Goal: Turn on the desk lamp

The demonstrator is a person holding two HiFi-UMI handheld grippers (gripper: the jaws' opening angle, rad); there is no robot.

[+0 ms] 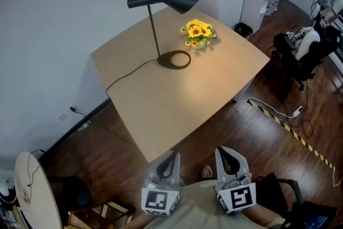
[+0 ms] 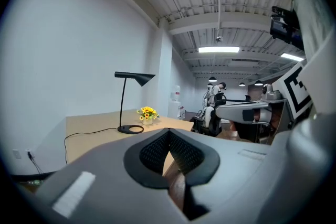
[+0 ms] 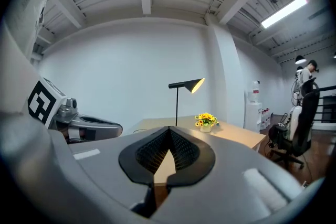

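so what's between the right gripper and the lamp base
In the head view, a strip of floor, then bare tabletop, lie between the right gripper and the lamp base. The sunflowers sit beyond the base; the cord runs off left.

Grey left tool (image 1: 172, 156); grey right tool (image 1: 225, 151)

We look along our left gripper (image 2: 169, 135), whose dark ribbed pads (image 2: 152, 153) meet at their tips with nothing held between them. Beyond them lies a light wooden table (image 2: 89, 136). On it stands the black desk lamp (image 2: 125, 105), upright on its ring base, its cord (image 2: 79, 135) trailing toward the wall side. Just beside the base sits a small pot of sunflowers (image 2: 148, 113). Our right gripper (image 2: 247, 111) reaches in from the right, apart from the table.
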